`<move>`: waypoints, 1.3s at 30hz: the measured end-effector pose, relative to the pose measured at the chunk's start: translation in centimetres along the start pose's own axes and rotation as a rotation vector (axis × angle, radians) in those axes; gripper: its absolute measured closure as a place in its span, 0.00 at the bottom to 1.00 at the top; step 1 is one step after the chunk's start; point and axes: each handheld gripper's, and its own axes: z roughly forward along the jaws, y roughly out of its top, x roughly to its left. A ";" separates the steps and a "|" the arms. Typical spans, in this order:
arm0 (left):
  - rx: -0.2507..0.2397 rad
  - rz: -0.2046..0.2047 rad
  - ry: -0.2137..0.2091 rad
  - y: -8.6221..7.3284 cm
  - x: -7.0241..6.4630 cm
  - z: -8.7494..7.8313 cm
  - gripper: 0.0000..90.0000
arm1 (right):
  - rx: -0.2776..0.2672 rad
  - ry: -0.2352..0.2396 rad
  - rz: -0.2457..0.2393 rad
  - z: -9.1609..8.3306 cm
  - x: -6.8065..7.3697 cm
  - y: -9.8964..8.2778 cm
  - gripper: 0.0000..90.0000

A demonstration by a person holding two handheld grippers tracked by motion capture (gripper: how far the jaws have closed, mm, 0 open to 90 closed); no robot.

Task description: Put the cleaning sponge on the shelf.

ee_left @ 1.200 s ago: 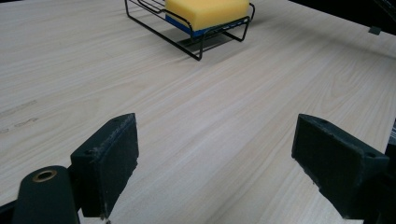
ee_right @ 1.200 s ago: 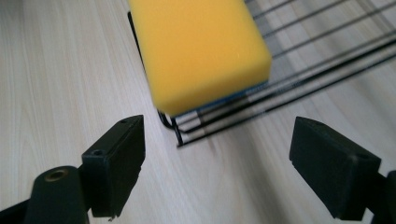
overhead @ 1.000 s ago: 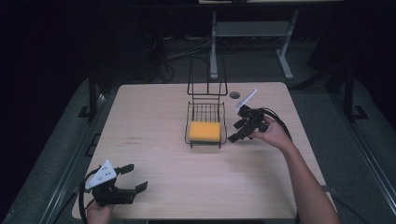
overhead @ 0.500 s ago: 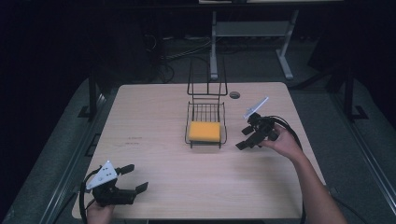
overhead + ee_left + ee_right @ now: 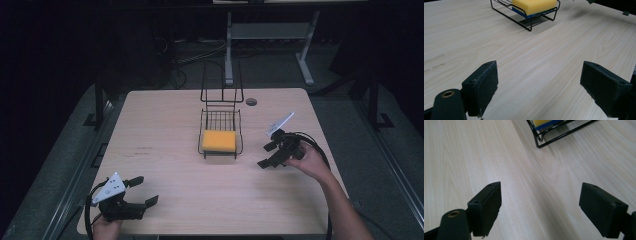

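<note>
At table centre: yellow sponge (image 5: 219, 141) in wire rack (image 5: 220, 131). Right gripper (image 5: 270, 155) just right of rack, jaws apart, empty. Left gripper (image 5: 143, 192) near-left corner, jaws apart, empty.

A pale wood-grain tabletop (image 5: 170, 150) with rounded corners carries the scene, standing over a dark floor. A black wire rack (image 5: 220, 131) stands directly on it, a little beyond the middle, with a tall wire back rising at its far side. A yellow sponge (image 5: 219, 141) lies in the rack's low basket; in the left gripper view the sponge (image 5: 534, 5) has a blue underside. Just right of the rack's back, near the far edge, a small dark round spot (image 5: 251, 101) marks the tabletop, possibly a cable hole, though it is too small to tell. Faint dark marks (image 5: 142, 150) show left of the rack.
</note>
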 end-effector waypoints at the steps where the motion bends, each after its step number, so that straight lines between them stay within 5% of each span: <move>1: 0.001 0.000 0.000 0.0 0.0 0.0 0.16 | 0.001 -0.003 0.001 -0.1 0.2 -0.3 0.20; 39: -0.005 -0.004 0.004 -0.1 0.0 -0.1 0.16 | 0.029 -0.055 0.009 -1.0 3.1 -4.7 0.20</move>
